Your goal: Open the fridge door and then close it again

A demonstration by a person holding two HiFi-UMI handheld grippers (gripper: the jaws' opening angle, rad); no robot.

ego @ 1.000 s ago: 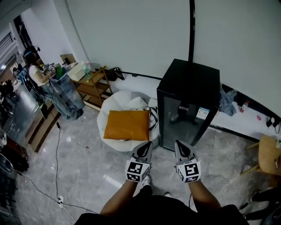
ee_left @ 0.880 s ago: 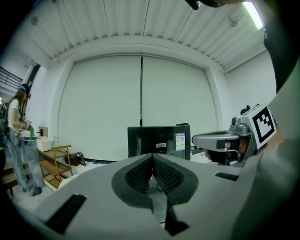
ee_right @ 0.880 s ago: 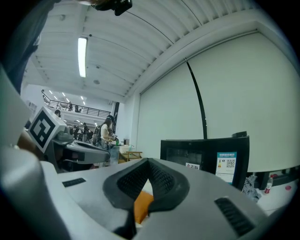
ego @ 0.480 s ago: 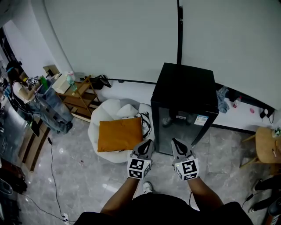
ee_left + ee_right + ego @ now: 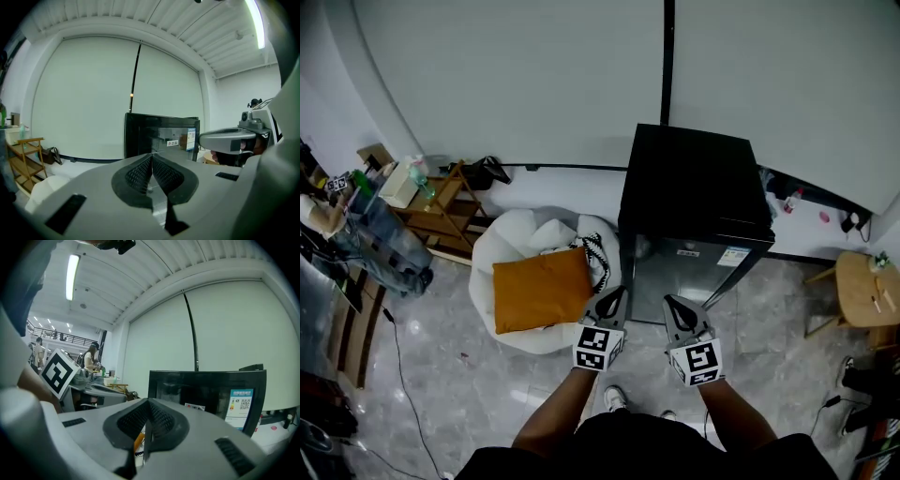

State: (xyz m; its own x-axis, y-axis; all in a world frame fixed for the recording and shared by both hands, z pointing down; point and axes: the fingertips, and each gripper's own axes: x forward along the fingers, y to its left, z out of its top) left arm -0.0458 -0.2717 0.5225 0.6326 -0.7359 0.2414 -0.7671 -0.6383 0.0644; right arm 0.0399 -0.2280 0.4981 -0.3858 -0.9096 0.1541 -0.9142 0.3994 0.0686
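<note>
A small black fridge (image 5: 694,187) stands against the white wall, and its glass door (image 5: 684,277) with stickers is closed. Both grippers hover side by side just in front of the door, touching nothing. My left gripper (image 5: 613,300) is shut and empty and points at the door's left part. My right gripper (image 5: 673,306) is also shut and empty, level with the door's middle. The left gripper view has the fridge (image 5: 159,133) straight ahead beyond the closed jaws (image 5: 151,158). In the right gripper view, the fridge (image 5: 206,390) rises behind the closed jaws (image 5: 148,404).
A white beanbag with an orange cushion (image 5: 536,291) lies left of the fridge. Farther left stand a wooden shelf (image 5: 441,202) and a person (image 5: 323,206). A wooden stool (image 5: 867,292) is at the right. A cable (image 5: 403,375) runs across the floor.
Both grippers and the head camera have come closer to the fridge, which now looks larger and more centred. The door stays closed and both jaws stay shut.
</note>
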